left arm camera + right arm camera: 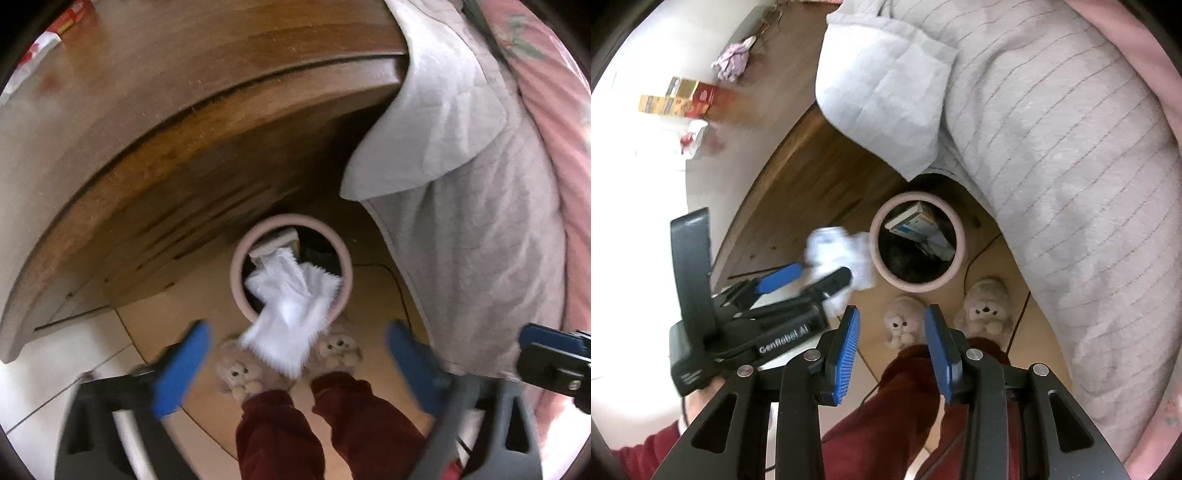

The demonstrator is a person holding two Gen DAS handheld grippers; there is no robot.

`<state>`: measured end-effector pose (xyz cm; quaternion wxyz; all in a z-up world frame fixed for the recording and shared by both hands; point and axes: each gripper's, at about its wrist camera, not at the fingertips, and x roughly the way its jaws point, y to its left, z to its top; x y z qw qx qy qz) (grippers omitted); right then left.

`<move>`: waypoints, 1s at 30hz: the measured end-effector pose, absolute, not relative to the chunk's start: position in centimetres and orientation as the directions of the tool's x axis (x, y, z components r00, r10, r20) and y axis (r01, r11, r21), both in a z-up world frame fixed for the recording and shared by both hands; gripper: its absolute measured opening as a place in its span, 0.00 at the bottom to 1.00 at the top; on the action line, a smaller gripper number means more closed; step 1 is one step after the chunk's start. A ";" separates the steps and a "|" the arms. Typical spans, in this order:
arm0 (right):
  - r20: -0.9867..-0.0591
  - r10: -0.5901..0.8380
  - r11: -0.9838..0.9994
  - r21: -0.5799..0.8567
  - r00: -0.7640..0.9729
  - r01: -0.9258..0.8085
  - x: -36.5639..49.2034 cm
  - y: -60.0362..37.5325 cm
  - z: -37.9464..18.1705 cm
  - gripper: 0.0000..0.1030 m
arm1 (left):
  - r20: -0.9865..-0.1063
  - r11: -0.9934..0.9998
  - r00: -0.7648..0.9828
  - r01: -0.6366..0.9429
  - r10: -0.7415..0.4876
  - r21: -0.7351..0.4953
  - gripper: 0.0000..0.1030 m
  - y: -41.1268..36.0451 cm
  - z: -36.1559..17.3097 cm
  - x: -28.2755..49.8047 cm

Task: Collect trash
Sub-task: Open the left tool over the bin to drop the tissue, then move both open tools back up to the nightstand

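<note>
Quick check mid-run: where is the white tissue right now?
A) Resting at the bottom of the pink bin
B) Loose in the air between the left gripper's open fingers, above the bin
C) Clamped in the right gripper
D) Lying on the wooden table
B: the white tissue hangs blurred between the left gripper fingers, which stand wide apart, over the pink bin; the right gripper holds nothing.

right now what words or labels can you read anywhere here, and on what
"GenRobot.AI" in white letters on the black body of the left tool, seen from the right wrist view; a few letters are smeared.
Red and gold boxes on the table: print too blurred to read.
Boxes inside the pink bin: labels too small to read.
Red and white wrapper on the table: blurred, unreadable.
Nothing else legible.
</note>
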<state>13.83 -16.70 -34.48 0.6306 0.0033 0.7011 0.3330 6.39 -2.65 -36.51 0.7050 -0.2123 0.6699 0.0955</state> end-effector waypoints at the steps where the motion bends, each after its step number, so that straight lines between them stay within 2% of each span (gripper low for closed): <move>1: -0.881 0.428 0.777 0.473 -0.204 -0.414 13.9 -16.7 -34.6 0.35 | -0.986 0.895 0.076 -0.415 -0.146 -0.165 1.00 -2.6 -36.6 6.4; 6: -0.867 0.460 0.767 0.497 -0.191 -0.405 14.5 -17.0 -33.5 0.36 | -0.992 0.905 0.048 -0.406 -0.118 -0.127 1.00 -2.4 -36.9 6.0; 12: -0.829 0.530 0.727 0.552 -0.177 -0.409 15.8 -14.6 -30.5 0.38 | -0.972 0.881 0.231 -0.467 0.036 -0.079 1.00 -0.2 -31.4 3.6; 14: -0.822 0.541 0.704 0.558 -0.177 -0.439 16.6 -12.3 -28.9 0.65 | -0.960 0.860 0.267 -0.507 0.087 -0.063 1.00 1.2 -29.6 2.7; 15: -0.823 0.543 0.695 0.552 -0.167 -0.461 17.1 -10.6 -28.1 0.69 | -0.955 0.845 0.278 -0.531 0.105 -0.062 1.00 2.1 -28.8 2.3; 21: -0.805 0.578 0.610 0.535 -0.132 -0.585 19.8 -0.7 -25.1 0.70 | -0.949 0.789 0.276 -0.612 0.151 -0.052 1.00 6.6 -26.9 1.5; 30: -0.854 0.521 0.597 0.359 0.006 -0.717 23.9 12.4 -23.7 0.71 | -0.941 0.776 0.287 -0.629 0.178 -0.045 1.00 13.4 -25.2 1.6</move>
